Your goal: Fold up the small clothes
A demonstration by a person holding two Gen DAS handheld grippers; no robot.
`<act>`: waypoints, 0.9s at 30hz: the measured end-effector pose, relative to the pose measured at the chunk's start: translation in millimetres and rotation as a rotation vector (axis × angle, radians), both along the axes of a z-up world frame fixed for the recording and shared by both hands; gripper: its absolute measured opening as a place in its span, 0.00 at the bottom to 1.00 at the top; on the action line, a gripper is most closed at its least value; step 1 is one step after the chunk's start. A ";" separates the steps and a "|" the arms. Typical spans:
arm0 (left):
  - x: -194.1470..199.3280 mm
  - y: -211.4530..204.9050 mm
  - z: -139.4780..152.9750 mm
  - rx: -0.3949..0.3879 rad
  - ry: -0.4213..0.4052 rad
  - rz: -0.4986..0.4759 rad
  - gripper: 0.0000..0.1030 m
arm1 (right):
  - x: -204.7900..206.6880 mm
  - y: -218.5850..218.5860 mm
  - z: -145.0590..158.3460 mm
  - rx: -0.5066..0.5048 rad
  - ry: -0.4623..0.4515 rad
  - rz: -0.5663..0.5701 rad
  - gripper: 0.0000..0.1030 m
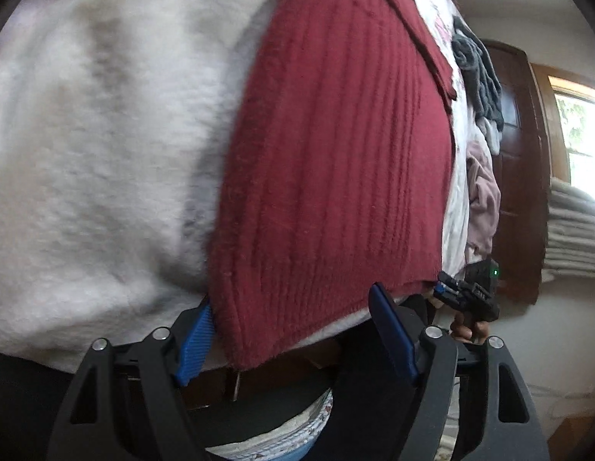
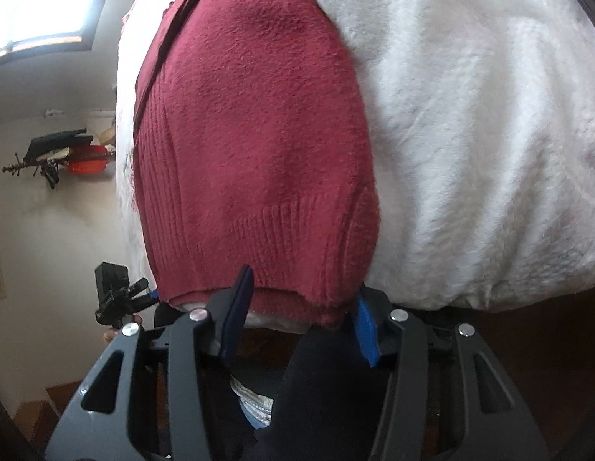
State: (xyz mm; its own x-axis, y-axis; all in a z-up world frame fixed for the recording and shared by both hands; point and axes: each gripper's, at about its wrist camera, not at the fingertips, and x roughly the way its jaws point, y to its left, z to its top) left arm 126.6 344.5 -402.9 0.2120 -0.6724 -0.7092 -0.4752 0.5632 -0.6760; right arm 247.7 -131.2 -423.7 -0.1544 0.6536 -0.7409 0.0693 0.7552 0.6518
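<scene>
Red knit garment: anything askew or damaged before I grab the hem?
Nothing looks damaged. The red knit garment lies flat on the white fuzzy blanket; its hem overhangs the near edge, between the open left gripper and right gripper.

Walls: pale, off-white plaster (image 2: 59, 77). Window (image 1: 581, 134): wood-framed, bright daylight, greenery outside; seen again in the right wrist view at upper left (image 2: 40, 4). Door (image 1: 516, 161): dark brown wood, panelled. Wall rack (image 2: 48, 161): dark hooks carrying black and red items. Bed cover (image 2: 470, 134): white, fluffy, filling most of both views. Floor (image 2: 48, 399): brown, glimpsed low at the left. Light: natural, from the window.
</scene>
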 end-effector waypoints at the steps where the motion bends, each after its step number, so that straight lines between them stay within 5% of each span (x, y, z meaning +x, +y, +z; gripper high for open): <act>1: 0.2 1.0 -0.4 -0.002 0.003 0.005 0.64 | 0.7 -1.1 -1.0 0.005 0.007 -0.010 0.47; 3: -1.0 0.0 -1.1 0.000 0.012 -0.001 0.34 | 1.0 -6.3 -2.1 0.010 0.011 -0.024 0.45; 5: -4.1 0.4 -3.2 0.004 0.027 -0.007 0.19 | 0.5 -9.6 -3.1 0.010 0.012 -0.034 0.40; 8: -9.0 2.9 -5.8 0.000 0.034 0.011 0.12 | -0.6 -15.7 -6.2 0.010 0.016 -0.047 0.32; 17: -19.4 7.1 -6.4 -0.014 0.022 0.051 0.08 | -6.7 -24.0 -5.6 -0.005 0.009 -0.064 0.20; 19: -19.7 7.2 -5.7 0.010 0.030 0.046 0.12 | -7.0 -25.5 -3.6 -0.019 0.001 -0.069 0.23; 22: -21.2 8.6 -7.5 -0.007 0.031 0.063 0.35 | -7.0 -30.6 -4.1 -0.002 0.024 -0.101 0.34; 27: -23.1 11.8 -12.2 -0.043 0.028 0.106 0.37 | -5.3 -32.0 -7.1 0.013 0.030 -0.112 0.33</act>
